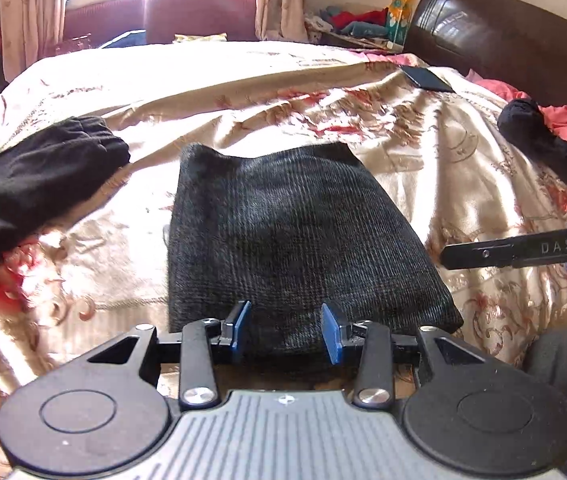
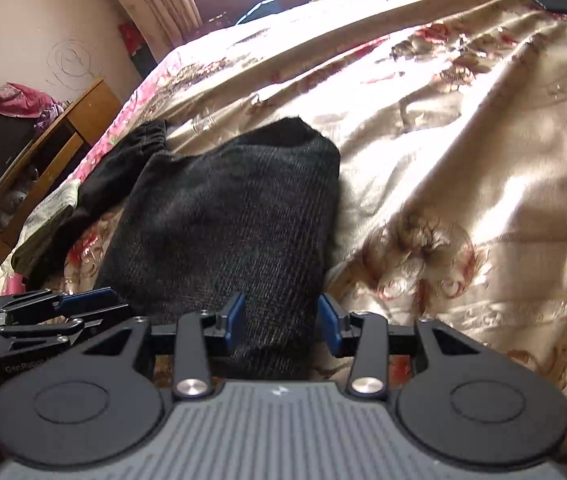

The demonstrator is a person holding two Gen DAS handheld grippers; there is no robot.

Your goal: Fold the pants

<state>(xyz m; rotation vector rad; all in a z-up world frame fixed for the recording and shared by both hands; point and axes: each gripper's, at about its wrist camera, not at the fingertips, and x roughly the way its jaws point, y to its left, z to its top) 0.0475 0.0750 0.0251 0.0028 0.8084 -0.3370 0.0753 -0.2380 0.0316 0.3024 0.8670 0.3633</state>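
1. The left claw (image 1: 286, 330) hangs over the near edge of the pants (image 1: 287, 232), its blue pads standing apart with only cloth showing behind the gap, nothing pinched; the right claw (image 2: 279, 326) does the same at the near right part of the bundle, pads spread and clear of the fabric, so both read as open and holding nothing; I judge they hover there because the near edge is where a last tuck or smoothing would be made.

2. The bed (image 1: 243, 92), under a floral cover, carries everything; its broad flat top serves as the folding surface, which likely explains why the work lies close to the near side, within reach.

3. The pants lie on the cover near its front edge as a compact dark grey block, seemingly folded more than once already; the long axis runs from the claws away toward the window, the near end broader and the far end narrower, with one far corner lifting slightly; from the right wrist view the far end looks rounded, like a fold line, though I cannot tell which end holds the waistband.

4. A black garment (image 1: 39, 172) lies apart at the left, probably set aside.
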